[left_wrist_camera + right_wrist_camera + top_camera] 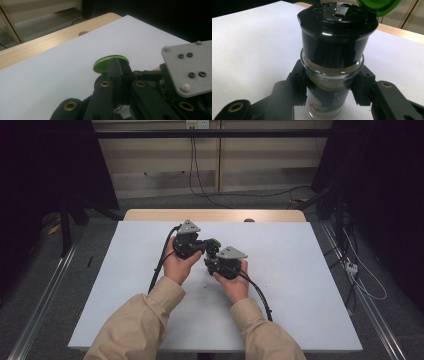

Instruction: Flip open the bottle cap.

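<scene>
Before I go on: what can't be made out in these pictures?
- Jar base: cut off by the right gripper view's bottom edge.
- Jar label: hidden behind the right tongs.
- Green lid: its hinge is hidden by the left tongs.
- High view: jar too small between hands.

Both sleeves (142, 320) were tan, buttoned cuffs. Each gripper (189, 240) was black, brass-bushed links, grey triangular plate (190, 67) with black screws, black cable (159, 265) trailing.

The white table (300, 285) is evenly lit from above, while both side edges of the frame are lost in darkness. Glare is seen on the black jar cap (337, 32), and the background is blurred in both gripper views.
</scene>
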The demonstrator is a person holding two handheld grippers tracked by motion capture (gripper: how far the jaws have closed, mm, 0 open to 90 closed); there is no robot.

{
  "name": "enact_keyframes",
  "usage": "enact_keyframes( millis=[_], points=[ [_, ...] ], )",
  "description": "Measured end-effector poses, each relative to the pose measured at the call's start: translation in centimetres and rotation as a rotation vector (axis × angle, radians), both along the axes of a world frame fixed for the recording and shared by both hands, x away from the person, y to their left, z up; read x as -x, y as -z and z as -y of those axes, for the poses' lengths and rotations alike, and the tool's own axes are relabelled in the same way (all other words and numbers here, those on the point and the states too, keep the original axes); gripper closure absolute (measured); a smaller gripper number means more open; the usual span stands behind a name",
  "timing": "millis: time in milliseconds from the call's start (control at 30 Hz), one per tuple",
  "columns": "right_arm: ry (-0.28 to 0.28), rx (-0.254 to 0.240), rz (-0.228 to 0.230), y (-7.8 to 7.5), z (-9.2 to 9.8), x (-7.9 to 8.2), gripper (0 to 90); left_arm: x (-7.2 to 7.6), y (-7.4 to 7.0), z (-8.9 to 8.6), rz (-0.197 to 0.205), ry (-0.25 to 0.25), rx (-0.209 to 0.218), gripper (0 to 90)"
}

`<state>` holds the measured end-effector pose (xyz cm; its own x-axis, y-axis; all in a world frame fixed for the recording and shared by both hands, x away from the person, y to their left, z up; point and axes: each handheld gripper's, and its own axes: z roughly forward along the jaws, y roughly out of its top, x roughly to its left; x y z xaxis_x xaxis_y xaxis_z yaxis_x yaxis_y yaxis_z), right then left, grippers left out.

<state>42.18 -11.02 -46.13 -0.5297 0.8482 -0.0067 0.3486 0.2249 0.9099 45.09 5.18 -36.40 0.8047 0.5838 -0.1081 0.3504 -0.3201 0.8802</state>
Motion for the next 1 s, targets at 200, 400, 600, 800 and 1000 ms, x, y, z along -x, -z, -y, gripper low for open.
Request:
enact_keyframes(
  millis=[200,400,600,800,1000],
  points=[
    [0.0,-0.001,0.0,0.01,0.0,-0.01,53.9,0.03,-0.16,0.02,0.006,-0.002,-0.007,90.0],
    [-0.001,0.0,0.0,0.0,-0.01,0.01,54.0,-0.02,-0.11,0.14,0.008,0.001,-0.009,90.0],
    [0.0,0.001,-0.001,0.0,0.0,0.0,53.9,-0.17,-0.07,0.16,0.007,0.0,-0.004,90.0],
    [0.0,0.0,-0.001,0.0,0.0,0.0,54.0,-0.29,-0.05,0.24,0.007,-0.002,-0.005,90.0],
    [-0.001,0.0,-0.001,0.0,0.0,0.01,53.9,-0.4,0.0,0.35,0.005,0.0,-0.016,90.0]
  ],
)
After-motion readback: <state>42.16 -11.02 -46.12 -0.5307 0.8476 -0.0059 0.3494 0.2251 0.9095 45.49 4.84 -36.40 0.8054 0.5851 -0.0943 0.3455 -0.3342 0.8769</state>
